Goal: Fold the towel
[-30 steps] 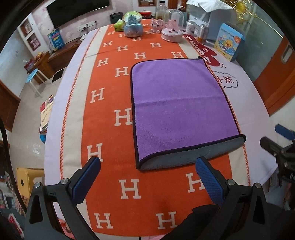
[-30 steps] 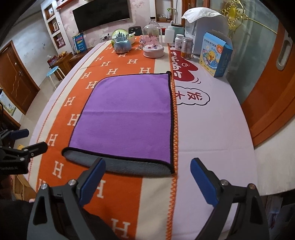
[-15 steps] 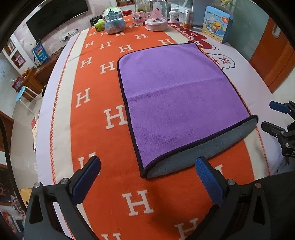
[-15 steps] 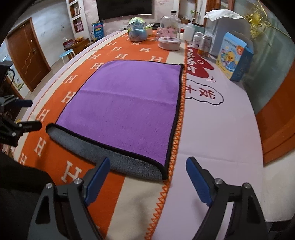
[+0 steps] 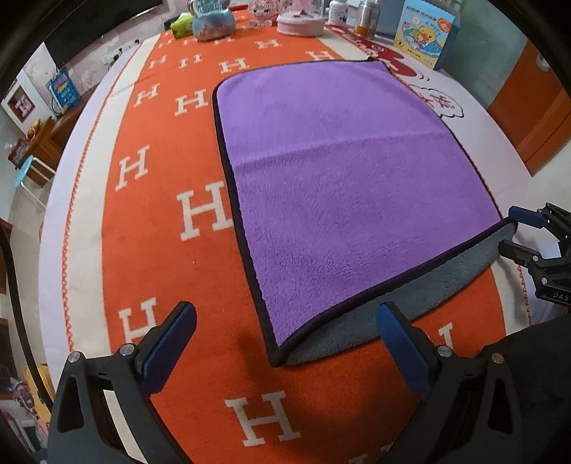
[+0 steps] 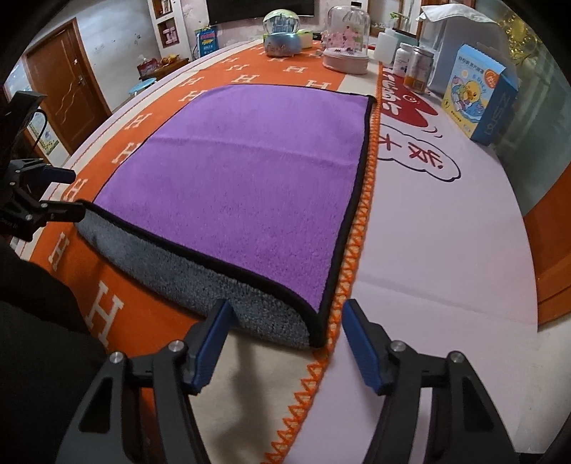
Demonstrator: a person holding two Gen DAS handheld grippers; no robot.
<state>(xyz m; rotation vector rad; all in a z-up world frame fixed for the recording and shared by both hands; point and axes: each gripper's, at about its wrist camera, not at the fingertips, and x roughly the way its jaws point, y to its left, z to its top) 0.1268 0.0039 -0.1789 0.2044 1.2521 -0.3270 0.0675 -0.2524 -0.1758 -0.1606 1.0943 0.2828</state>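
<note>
A table covered by an orange cloth with white "H" letters and a pale border carries the towel, purple on top and grey underneath, folded once and lying flat in the middle of the cloth with its folded grey edge nearest the person. The left gripper hovers spread wide over the towel's near left corner, that corner lying between its blue fingers without touching them. The right gripper is likewise spread, holding nothing, its fingers straddling the near right corner, the left one just beside the grey fold. To the right of the towel the pale cloth shows a red patch and a cloud outline with Chinese characters. At the far end stand a blue box printed with a yellow duckling, a snow globe, a glass dome over pink flowers on a pink base, and small jars whose contents I cannot tell.
</note>
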